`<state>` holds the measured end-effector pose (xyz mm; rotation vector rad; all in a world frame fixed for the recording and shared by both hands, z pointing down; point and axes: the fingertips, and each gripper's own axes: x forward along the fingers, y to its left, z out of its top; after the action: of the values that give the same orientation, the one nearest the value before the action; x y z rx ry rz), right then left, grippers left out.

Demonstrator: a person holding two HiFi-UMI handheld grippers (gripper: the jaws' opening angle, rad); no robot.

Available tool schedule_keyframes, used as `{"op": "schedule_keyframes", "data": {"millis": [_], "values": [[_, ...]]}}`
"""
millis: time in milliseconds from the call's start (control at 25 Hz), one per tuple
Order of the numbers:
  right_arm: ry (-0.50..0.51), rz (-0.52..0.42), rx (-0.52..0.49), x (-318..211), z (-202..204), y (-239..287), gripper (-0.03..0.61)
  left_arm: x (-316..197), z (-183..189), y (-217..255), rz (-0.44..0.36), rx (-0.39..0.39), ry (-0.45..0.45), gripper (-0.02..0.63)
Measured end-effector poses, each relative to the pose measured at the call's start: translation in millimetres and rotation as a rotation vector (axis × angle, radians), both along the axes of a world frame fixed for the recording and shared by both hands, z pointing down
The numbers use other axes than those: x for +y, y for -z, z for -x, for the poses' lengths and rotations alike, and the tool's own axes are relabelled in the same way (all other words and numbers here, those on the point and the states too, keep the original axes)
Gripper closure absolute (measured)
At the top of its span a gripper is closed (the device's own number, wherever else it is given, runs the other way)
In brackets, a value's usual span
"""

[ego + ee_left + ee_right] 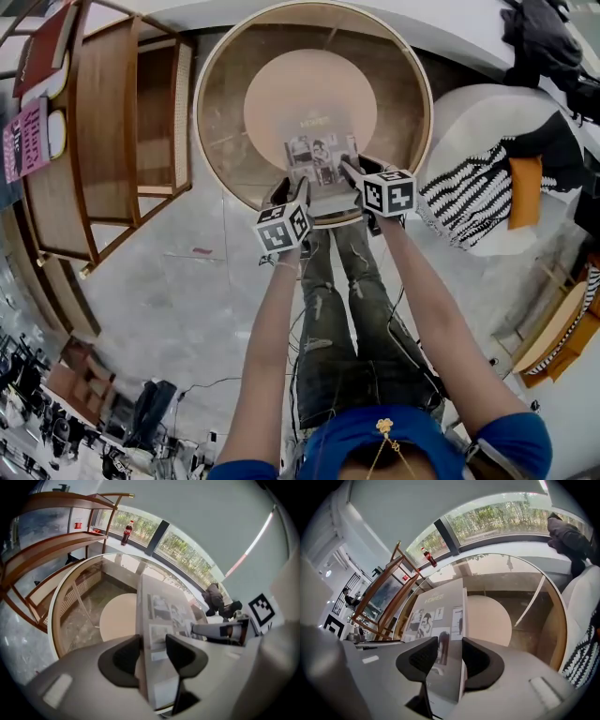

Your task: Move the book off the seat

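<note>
Indoors, round rattan seat [223, 141], grey floor [178, 291].

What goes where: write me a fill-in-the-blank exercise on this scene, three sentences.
The left hand-held gripper and the right hand-held gripper are both shut on the grey, photo-covered ____.
The beige seat cushion is ____ in shape.
The dark cola bottle with a red cap stands on the white ____.
Missing words: book; round; windowsill.

Grey photo-covered book [322, 161], level above the round beige seat [309, 94]
</note>
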<state>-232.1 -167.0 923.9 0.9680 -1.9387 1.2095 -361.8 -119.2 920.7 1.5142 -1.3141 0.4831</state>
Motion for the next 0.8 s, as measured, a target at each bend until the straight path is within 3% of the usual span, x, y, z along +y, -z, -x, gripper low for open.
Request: {"op": "schedule_keyframes", "data": {"millis": [360,800], "values": [[-0.019,0.048,0.015,0.3,-0.1,-5.0,0.403,-1.1,-1.0,-3.9,0.096,0.004,-0.049,0.431],[0.006,0.042,-0.002,-1.2,3.0,-5.4,0.399,-3.1,0.8,-5.8,0.103,0.032,-0.054,0.423]]}}
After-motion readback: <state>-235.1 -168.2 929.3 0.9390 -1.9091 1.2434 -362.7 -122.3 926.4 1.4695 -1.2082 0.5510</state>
